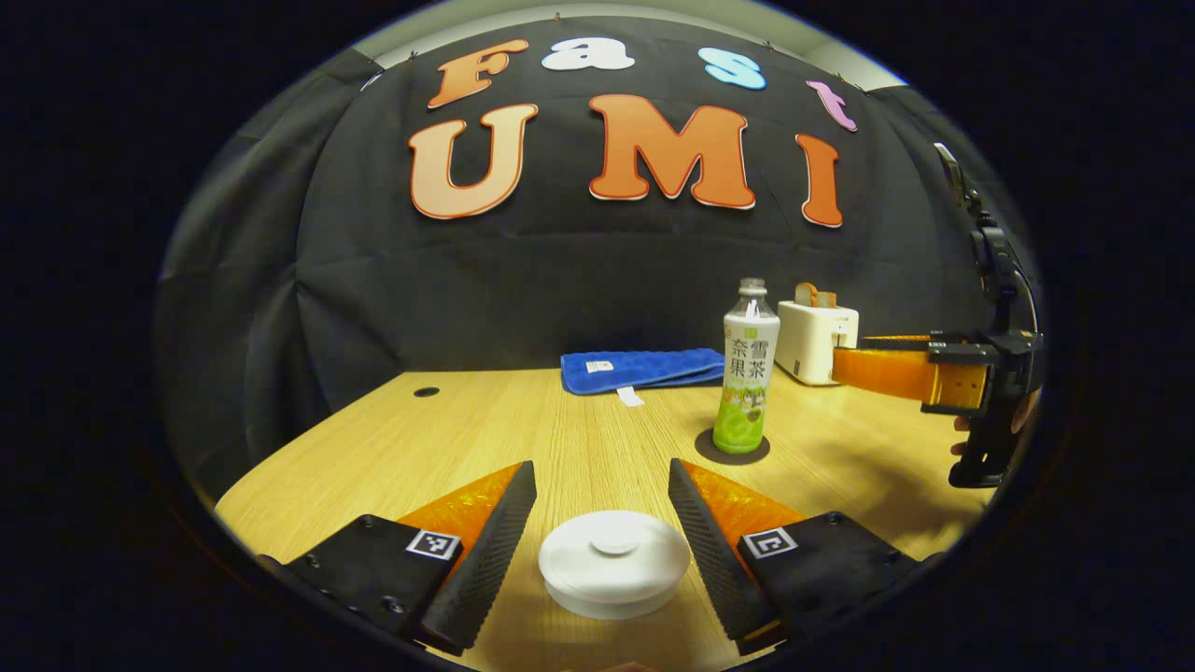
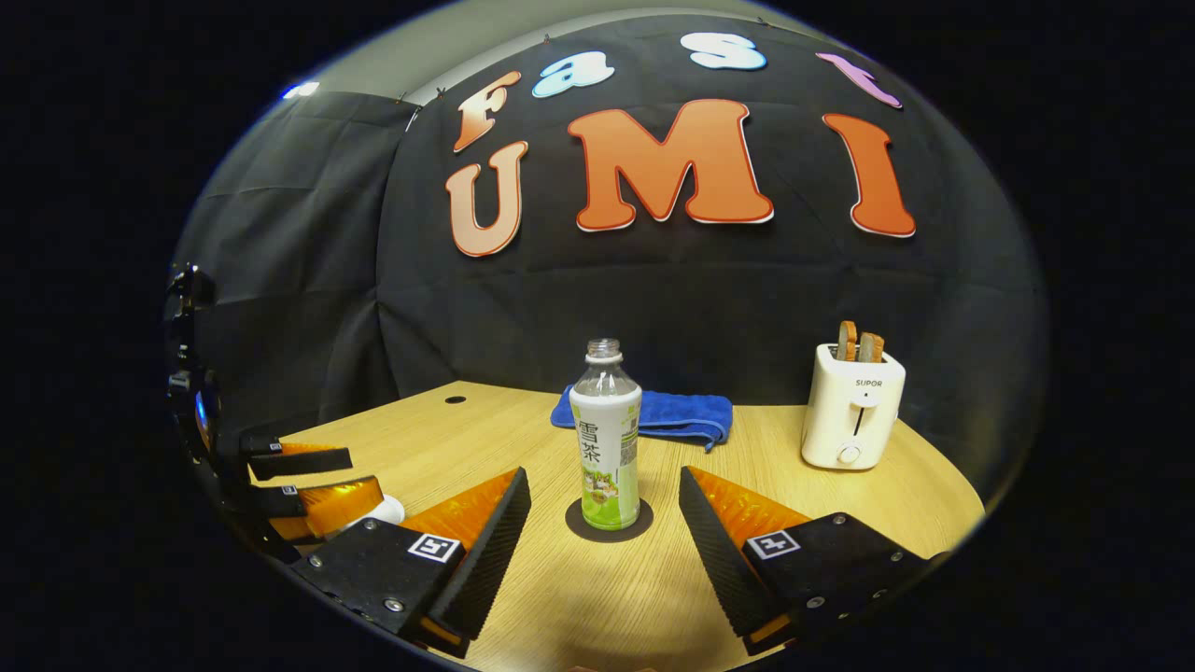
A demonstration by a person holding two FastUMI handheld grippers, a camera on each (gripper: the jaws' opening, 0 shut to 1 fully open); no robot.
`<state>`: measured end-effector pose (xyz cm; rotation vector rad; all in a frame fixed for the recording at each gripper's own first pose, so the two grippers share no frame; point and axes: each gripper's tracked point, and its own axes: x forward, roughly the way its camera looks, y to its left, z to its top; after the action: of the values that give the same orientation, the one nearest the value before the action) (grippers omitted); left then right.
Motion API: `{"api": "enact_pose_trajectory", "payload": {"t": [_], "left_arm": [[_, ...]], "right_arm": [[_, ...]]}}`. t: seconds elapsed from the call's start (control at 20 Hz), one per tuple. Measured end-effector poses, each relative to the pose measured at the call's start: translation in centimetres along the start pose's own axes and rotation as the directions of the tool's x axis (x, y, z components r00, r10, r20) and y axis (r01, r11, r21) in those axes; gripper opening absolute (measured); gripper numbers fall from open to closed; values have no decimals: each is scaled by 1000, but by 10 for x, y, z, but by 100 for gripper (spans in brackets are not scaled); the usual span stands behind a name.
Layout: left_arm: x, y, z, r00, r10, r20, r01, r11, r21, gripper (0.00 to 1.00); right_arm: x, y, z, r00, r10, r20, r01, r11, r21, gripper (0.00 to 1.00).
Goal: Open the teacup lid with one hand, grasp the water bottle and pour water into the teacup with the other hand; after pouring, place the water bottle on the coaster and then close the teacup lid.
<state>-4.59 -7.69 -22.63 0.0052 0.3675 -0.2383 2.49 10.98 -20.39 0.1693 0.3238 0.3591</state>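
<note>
The white teacup lid (image 1: 613, 563) sits on its cup at the table's near edge. My left gripper (image 1: 602, 467) is open, one finger on each side of the lid with a small gap to each. A clear bottle with a green and white label (image 1: 747, 383) stands upright on a dark round coaster (image 1: 733, 450). In the right gripper view the bottle (image 2: 605, 439) and coaster (image 2: 609, 523) lie straight ahead of my right gripper (image 2: 603, 474), which is open and short of the bottle. The right gripper (image 1: 854, 367) also shows from the side, just right of the bottle.
A white toaster (image 2: 851, 411) holding two bread slices stands at the back right of the wooden table (image 2: 747, 467). A folded blue cloth (image 2: 681, 415) lies behind the bottle. The left gripper (image 2: 313, 481) and the lid's edge (image 2: 385, 510) show at the left.
</note>
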Motion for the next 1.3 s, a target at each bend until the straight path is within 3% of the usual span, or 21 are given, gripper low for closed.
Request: {"api": "enact_pose_trajectory", "payload": {"t": [0.3, 0.65, 0.9, 0.95, 1.0, 1.3], "left_arm": [[-15, 26, 80, 984, 62, 166, -59, 998, -19, 94], [-27, 40, 140, 968, 66, 242, -47, 995, -83, 96], [-29, 34, 157, 961, 74, 267, -45, 993, -113, 96], [-28, 32, 154, 962, 74, 264, -46, 993, -111, 94], [-28, 33, 154, 961, 81, 264, -54, 992, -110, 96], [-29, 29, 158, 961, 86, 262, -60, 993, -105, 96]], "right_arm": [[-19, -3, 21, 999, -34, 32, 35, 999, -21, 96], [-40, 14, 67, 991, -43, 128, 53, 996, -74, 96], [-47, 22, 88, 984, -57, 171, 74, 993, -94, 95], [-49, 25, 93, 981, -58, 186, 77, 992, -96, 100], [-49, 24, 96, 978, -62, 198, 83, 992, -99, 95], [-58, 21, 102, 974, -79, 210, 106, 987, -119, 95]]}}
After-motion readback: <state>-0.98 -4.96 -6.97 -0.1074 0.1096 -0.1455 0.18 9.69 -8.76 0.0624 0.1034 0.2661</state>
